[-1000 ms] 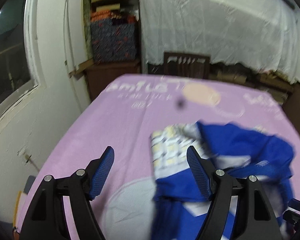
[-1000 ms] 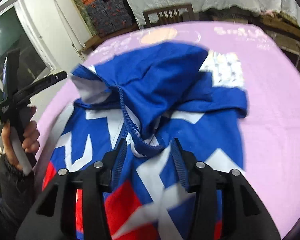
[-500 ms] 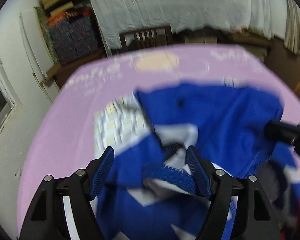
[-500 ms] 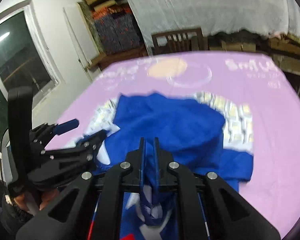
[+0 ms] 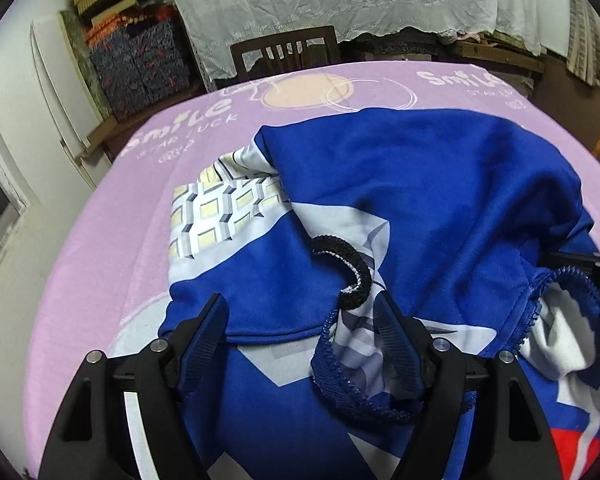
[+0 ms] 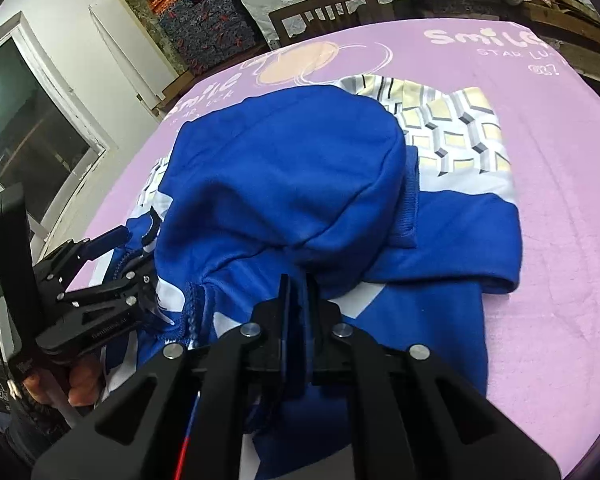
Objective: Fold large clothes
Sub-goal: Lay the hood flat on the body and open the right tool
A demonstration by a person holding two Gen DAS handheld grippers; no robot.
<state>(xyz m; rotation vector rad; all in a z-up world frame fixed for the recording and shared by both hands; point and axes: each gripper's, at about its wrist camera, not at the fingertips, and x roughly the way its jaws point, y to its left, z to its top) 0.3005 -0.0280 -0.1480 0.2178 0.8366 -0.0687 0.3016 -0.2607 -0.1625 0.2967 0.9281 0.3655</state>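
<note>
Closing within the last second, the right gripper (image 6: pixel 296 292) now pinches the blue jacket (image 6: pixel 292 168); the left gripper (image 5: pixel 300 328), lowered, gapes over its zipper edge (image 5: pixel 340 384), seemingly poised to clamp next.

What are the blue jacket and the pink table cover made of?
Jacket: looks like soft, matte knit, perhaps fleece-lined polyester; it drapes in rounded folds, with a ribbed hem. Cover: seemingly plush printed fabric with a faint nap. Neither is certain.

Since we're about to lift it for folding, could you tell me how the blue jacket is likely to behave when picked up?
The blue jacket already lies in soft bunches, so it will probably hang limp from wherever it is pinched. Its smooth, slightly shiny cloth may slip from the right gripper, shut on one fold. The loose zipper edge will likely dangle.
</note>
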